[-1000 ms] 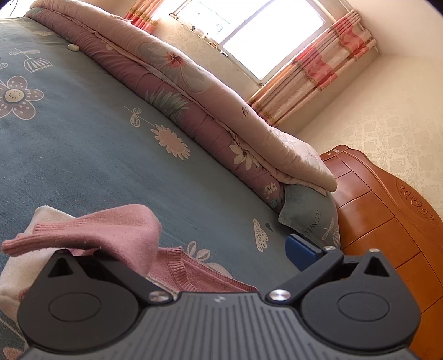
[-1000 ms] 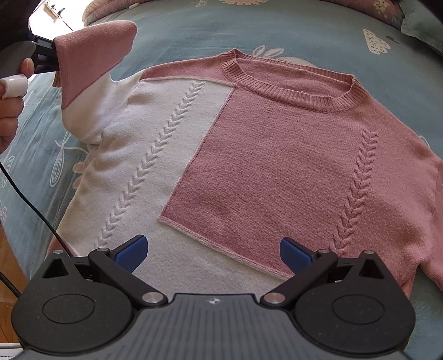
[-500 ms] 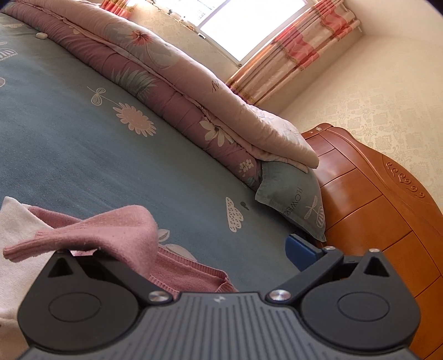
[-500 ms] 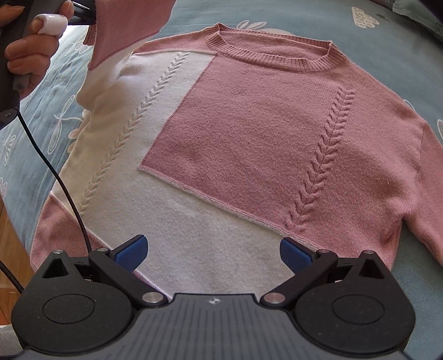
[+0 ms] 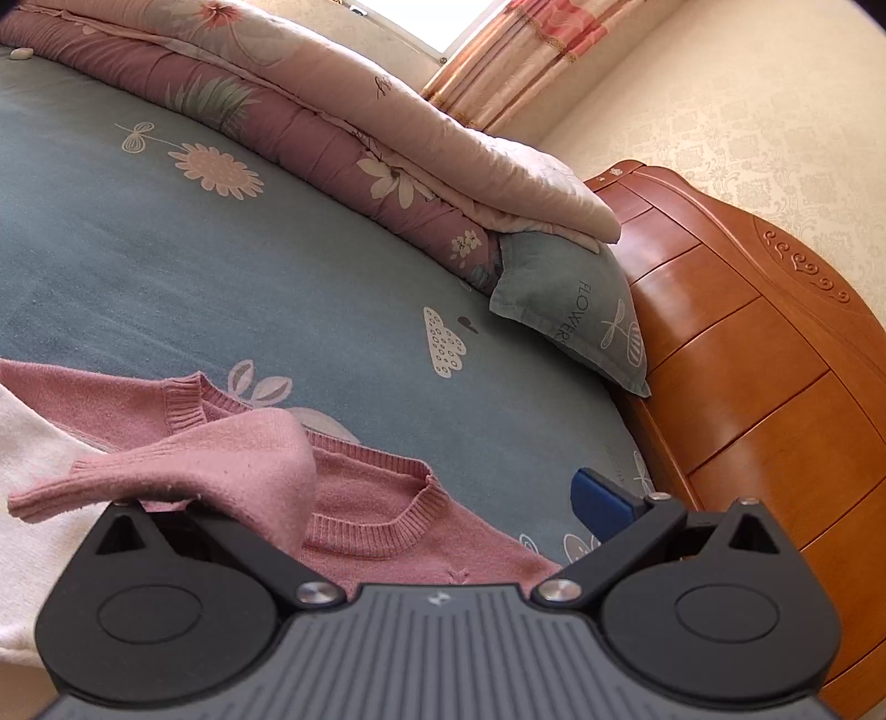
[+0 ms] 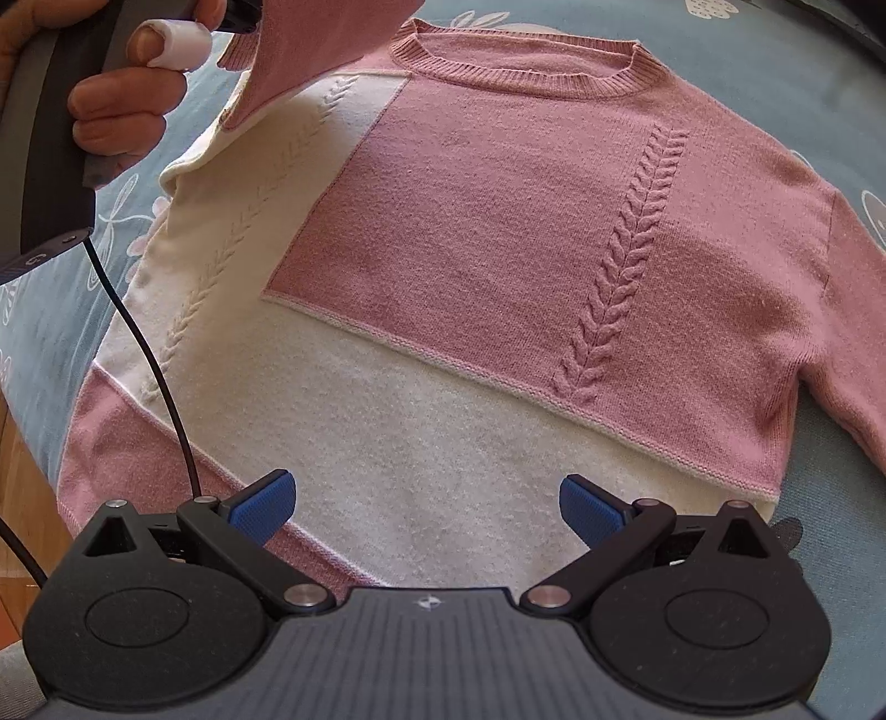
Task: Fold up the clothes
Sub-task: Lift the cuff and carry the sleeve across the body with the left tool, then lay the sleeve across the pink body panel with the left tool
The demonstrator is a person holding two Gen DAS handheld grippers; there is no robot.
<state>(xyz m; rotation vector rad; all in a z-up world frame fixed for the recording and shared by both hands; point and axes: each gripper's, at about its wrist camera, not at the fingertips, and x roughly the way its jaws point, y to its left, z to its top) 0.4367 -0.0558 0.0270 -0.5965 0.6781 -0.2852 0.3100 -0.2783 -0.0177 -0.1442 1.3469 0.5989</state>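
Note:
A pink and cream knit sweater (image 6: 487,232) lies face up on the blue-grey bedsheet (image 5: 166,266), collar toward the far side. Its left sleeve (image 5: 221,465) is lifted and draped over the left finger of my left gripper (image 5: 421,498); the jaws stand wide apart and the blue right pad (image 5: 601,498) is bare. In the right wrist view the sleeve cuff (image 6: 315,50) hangs from that gripper over the sweater's cream shoulder. My right gripper (image 6: 423,507) is open and empty, hovering over the cream hem area. The right sleeve (image 6: 853,310) lies flat.
A folded floral quilt (image 5: 343,127) and a grey-green pillow (image 5: 581,315) lie along the far side of the bed. A wooden headboard (image 5: 764,387) stands at right. A black cable (image 6: 149,354) hangs from the left gripper's handle across the sweater's left side.
My left gripper has carried the sleeve inward over the sweater's shoulder, toward the collar. My right gripper has moved closer over the sweater's lower part, still open.

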